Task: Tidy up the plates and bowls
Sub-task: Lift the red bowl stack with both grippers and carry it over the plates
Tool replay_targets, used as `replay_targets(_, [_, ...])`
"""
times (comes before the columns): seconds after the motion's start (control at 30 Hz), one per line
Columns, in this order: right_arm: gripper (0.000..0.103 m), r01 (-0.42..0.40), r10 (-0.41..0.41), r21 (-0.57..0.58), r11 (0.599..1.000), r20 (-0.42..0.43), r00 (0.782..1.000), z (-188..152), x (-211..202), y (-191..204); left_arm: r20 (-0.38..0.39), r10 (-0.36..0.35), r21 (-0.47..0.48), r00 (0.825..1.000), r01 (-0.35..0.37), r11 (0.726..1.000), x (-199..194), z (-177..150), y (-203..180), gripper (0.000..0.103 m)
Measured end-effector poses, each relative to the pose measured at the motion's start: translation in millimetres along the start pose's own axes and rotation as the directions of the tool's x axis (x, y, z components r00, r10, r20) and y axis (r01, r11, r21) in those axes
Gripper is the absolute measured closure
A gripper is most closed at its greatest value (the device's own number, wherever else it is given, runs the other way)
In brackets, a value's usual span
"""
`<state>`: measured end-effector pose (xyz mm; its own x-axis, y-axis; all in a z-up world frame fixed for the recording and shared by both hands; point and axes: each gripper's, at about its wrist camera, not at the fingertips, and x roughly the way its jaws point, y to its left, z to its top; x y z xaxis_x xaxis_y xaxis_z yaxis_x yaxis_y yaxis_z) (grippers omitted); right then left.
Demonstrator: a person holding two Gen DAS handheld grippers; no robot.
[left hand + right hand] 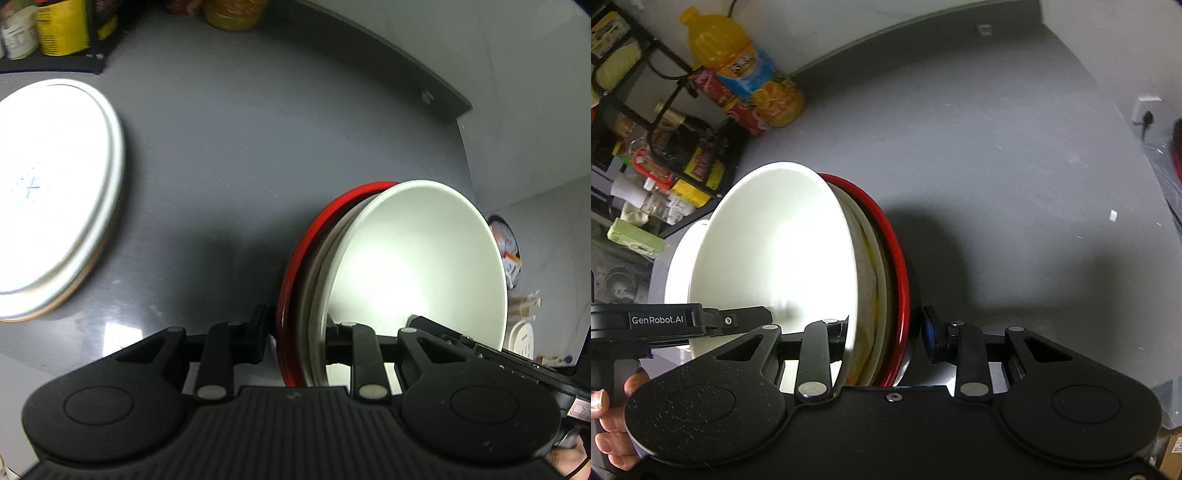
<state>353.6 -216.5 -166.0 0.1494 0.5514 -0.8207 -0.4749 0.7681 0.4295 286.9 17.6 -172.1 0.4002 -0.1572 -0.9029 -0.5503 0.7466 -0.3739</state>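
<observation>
A nested stack of bowls is held between my two grippers over the grey table (258,147). A white bowl (417,258) lies innermost, pale bowls sit around it and a red bowl (317,229) is outermost. My left gripper (297,343) is shut on the stack's rim. From the opposite side my right gripper (886,334) is shut on the rim of the same white bowl (775,251) and red bowl (899,266). A stack of white plates (55,199) rests on the table to the left, and its edge (677,258) peeks out behind the bowls.
An orange juice bottle (746,74) and a black rack of food packages (665,155) stand at the table's back. Yellow cans (61,26) sit on the rack. A hand (613,424) grips the left gripper's handle. The table's far edge (443,88) meets a wall.
</observation>
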Motion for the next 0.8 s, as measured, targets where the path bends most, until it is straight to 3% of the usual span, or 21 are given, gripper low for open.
replay_targets(0.8, [0.072,-0.098,0.099,-0.186,0.978,-0.003,0.995,44.0,24.3,135.7,0.123,0.012,-0.121,0.992,0.003,0.993,-95.6,44.0,106.7,0.078])
